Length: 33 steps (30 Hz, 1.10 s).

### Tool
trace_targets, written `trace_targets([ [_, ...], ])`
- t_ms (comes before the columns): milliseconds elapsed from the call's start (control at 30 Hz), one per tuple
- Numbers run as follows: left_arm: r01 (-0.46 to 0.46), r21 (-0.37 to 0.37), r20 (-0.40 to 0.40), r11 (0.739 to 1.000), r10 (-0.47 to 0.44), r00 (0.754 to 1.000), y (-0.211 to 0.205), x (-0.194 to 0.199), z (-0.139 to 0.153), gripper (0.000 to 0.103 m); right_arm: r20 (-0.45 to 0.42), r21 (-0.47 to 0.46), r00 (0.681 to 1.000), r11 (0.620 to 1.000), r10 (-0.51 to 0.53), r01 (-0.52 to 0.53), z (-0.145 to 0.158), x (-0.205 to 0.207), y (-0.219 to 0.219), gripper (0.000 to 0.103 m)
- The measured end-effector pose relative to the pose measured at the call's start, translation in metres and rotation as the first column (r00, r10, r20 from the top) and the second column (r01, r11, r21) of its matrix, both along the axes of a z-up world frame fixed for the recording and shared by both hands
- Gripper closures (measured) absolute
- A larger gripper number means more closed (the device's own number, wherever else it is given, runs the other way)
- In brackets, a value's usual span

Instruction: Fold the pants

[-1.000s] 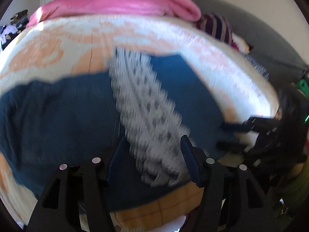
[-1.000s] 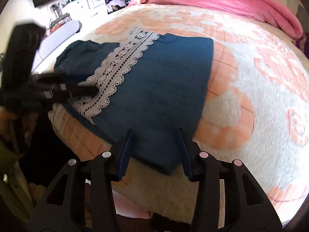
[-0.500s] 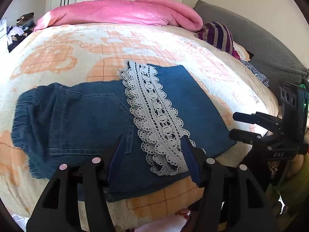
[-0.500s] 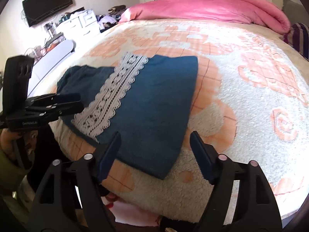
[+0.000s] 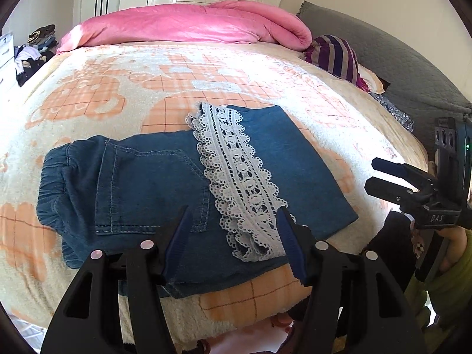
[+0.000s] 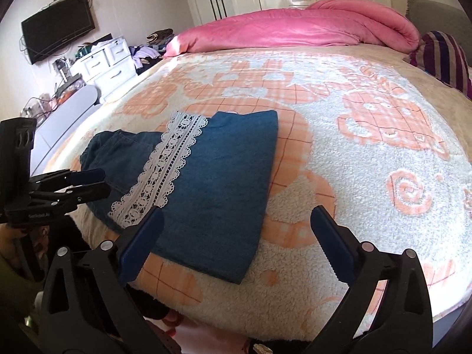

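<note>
We see two fisheye views, each looking forward and down along its own gripper's fingers from the near edge of the bed (image 5: 88, 94). Our left view sits close over the pants (image 5: 141, 188) and faces the pink duvet (image 5: 188, 23) at the far end. Our right view stands further right, looking across the blanket (image 6: 368, 153). Both share pants, duvet and striped pillow (image 6: 442, 56); each catches the other gripper at its side.

Bare blanket (image 6: 368, 177) right of pants (image 6: 224, 194), quilt (image 6: 295, 29) far
</note>
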<state>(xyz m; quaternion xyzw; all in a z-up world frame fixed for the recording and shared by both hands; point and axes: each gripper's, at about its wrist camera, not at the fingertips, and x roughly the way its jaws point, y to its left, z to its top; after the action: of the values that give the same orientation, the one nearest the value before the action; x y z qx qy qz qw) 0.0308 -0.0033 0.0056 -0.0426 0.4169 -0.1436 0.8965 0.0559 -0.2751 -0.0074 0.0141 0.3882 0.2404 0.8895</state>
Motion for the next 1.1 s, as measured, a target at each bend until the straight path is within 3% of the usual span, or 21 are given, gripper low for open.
trace_targets([
  [67, 0.007, -0.002, -0.003, 1.0, -0.007, 1.0, -0.001, -0.001, 0.001, 0.045, 0.002, -0.003, 1.0, 1.0, -0.006, 0.006, 0.001, 0.0, -0.001, 0.009],
  [167, -0.008, 0.011, 0.005, 1.0, 0.008, 1.0, -0.001, -0.003, 0.003, 0.004, 0.003, -0.005, 1.0, 1.0, -0.009, 0.009, 0.002, 0.001, 0.001, 0.009],
  [400, -0.048, 0.012, 0.043, 0.999, 0.047, 0.998, 0.016, -0.01, 0.015, 0.005, 0.043, 0.0, 0.998, 0.999, 0.038, -0.038, 0.021, 0.014, 0.023, 0.009],
  [533, -0.099, 0.019, 0.046, 0.995, 0.098, 0.994, 0.035, -0.015, 0.016, 0.005, 0.061, -0.004, 0.988, 0.99, 0.141, -0.141, 0.035, 0.027, 0.056, 0.009],
  [867, -0.234, 0.032, -0.021, 0.972, 0.235, 0.972, 0.093, -0.037, -0.003, 0.005, 0.082, -0.081, 0.918, 0.921, 0.388, -0.382, 0.053, 0.047, 0.153, 0.009],
  [1100, -0.296, -0.102, -0.124, 0.95, 0.283, 0.951, 0.128, -0.048, -0.03, 0.005, 0.057, -0.195, 0.855, 0.845, 0.516, -0.497, 0.045, 0.047, 0.215, 0.009],
])
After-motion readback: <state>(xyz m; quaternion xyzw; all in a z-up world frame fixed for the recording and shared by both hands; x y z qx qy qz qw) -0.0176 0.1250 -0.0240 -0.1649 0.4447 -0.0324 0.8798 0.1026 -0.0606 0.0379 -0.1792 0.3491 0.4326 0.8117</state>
